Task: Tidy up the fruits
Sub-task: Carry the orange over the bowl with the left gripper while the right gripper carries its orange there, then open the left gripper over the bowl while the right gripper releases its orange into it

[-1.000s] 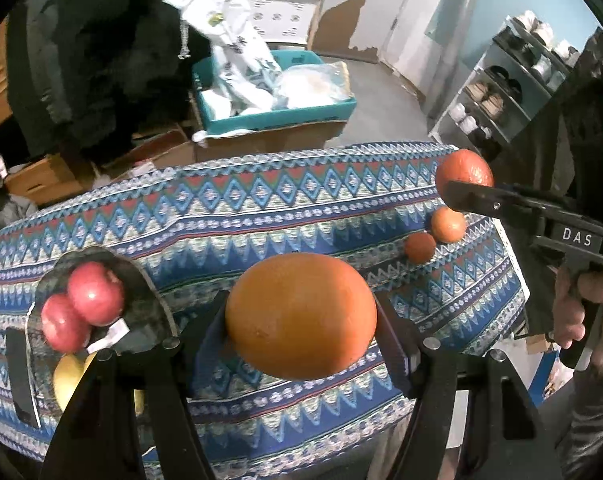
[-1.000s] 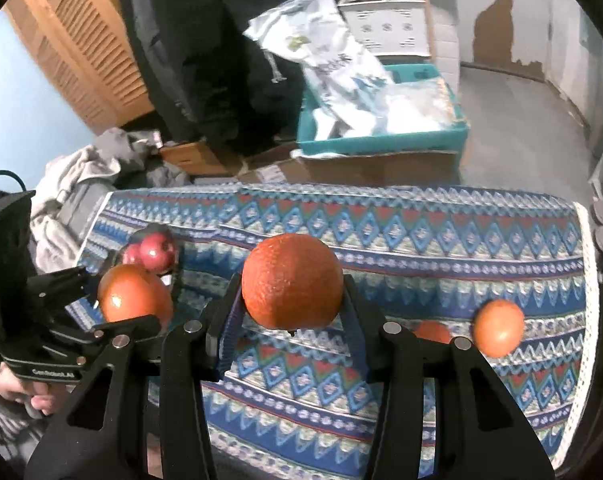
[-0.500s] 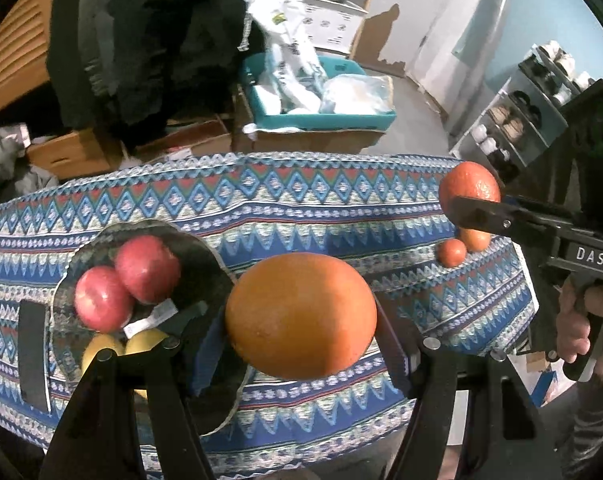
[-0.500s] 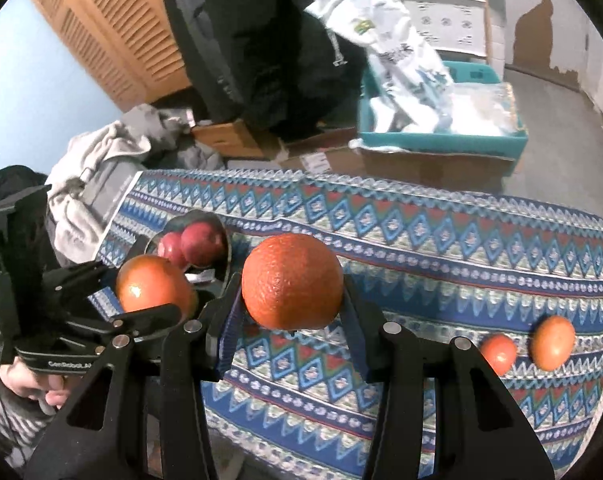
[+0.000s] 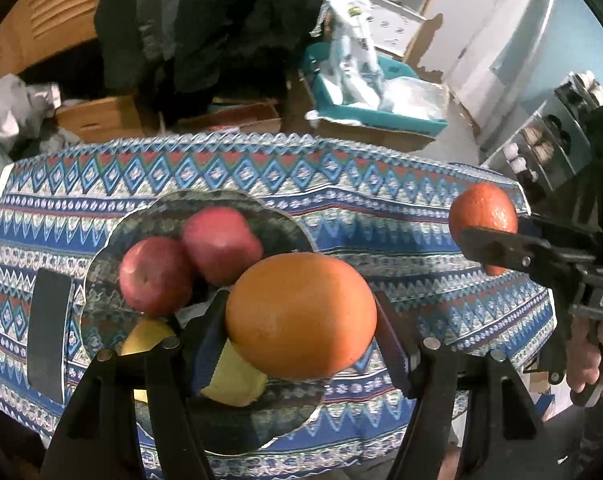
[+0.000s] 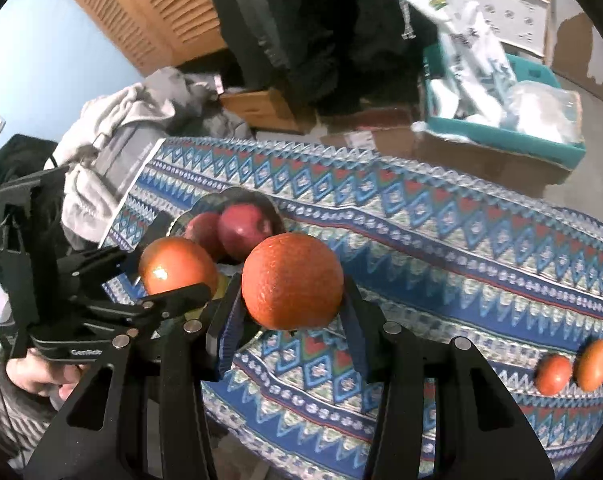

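Here the left gripper (image 5: 301, 320) has its fingers clamped on a large orange (image 5: 301, 315), held in the air directly over the near part of the glass bowl (image 5: 101, 256). The bowl sits on the left part of the patterned tablecloth (image 5: 341, 184) and holds two red apples (image 5: 189, 260) side by side, touching each other, with yellow fruit (image 5: 233, 380) lying below them, partly hidden behind the gripper's fingers. A dark rectangular strip (image 5: 47, 332) lies flat on the cloth just beside the bowl's left rim.

The right gripper (image 6: 293, 312) is closed on a second orange (image 6: 292, 281), darker and more pebbled, held above the cloth just to the right of the bowl. From the left wrist view this same orange (image 5: 483, 216) shows near the table's right edge, pinched by a black finger (image 5: 501, 248), with the person's right hand (image 5: 593, 356) wrapped on the handle.

In the right wrist view two small orange fruits (image 6: 573, 366) rest on the cloth near its right end, just beside each other and well apart from the bowl. Behind the table stand cardboard boxes (image 6: 261, 108), a teal crate (image 6: 513, 136) stuffed with plastic bags, and a heap of grey clothing (image 6: 117, 128).
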Demonstrator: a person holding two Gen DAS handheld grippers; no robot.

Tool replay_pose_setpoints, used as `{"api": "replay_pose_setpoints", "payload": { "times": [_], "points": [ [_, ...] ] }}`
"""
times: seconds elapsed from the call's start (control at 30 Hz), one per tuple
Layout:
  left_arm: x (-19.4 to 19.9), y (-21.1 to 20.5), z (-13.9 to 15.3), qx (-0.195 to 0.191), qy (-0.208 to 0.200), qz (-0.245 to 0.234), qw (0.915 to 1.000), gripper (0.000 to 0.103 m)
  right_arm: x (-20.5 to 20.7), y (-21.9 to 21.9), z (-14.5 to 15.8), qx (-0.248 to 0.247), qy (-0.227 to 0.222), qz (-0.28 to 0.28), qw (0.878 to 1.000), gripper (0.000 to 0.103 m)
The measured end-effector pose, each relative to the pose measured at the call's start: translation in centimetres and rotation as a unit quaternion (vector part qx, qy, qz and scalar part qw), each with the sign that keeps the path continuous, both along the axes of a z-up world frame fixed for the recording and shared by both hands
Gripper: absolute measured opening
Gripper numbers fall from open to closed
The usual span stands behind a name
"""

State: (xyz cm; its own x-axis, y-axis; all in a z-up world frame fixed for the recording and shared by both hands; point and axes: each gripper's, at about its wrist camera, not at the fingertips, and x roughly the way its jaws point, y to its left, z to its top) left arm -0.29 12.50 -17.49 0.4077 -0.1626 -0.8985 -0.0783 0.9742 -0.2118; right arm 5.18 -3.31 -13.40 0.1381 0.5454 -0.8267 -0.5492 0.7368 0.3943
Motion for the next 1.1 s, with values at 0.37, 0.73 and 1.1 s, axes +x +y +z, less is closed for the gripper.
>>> {"api": "replay_pose_setpoints", "payload": {
  "times": [0.37, 0.73, 1.1],
  "points": [
    [0.1, 3.7, -2.7, -0.012, 0.029, 0.04, 0.9987, 0.07, -0.5, 4.7, -2.6, -0.02, 0.023, 0.037, 0.999, 0.046],
    [-0.1, 6.0, -4.5, -0.053, 0.051, 0.068, 0.995, 0.071, -1.0, 8.4, -5.4, -0.046, 0.045, 0.064, 0.996, 0.046],
    [-1.1, 7.4, -4.9, -0.066, 0.059, 0.086, 0.9923, 0.071, -0.8, 9.9, -6.7, -0.052, 0.058, 0.069, 0.995, 0.047]
  ]
}}
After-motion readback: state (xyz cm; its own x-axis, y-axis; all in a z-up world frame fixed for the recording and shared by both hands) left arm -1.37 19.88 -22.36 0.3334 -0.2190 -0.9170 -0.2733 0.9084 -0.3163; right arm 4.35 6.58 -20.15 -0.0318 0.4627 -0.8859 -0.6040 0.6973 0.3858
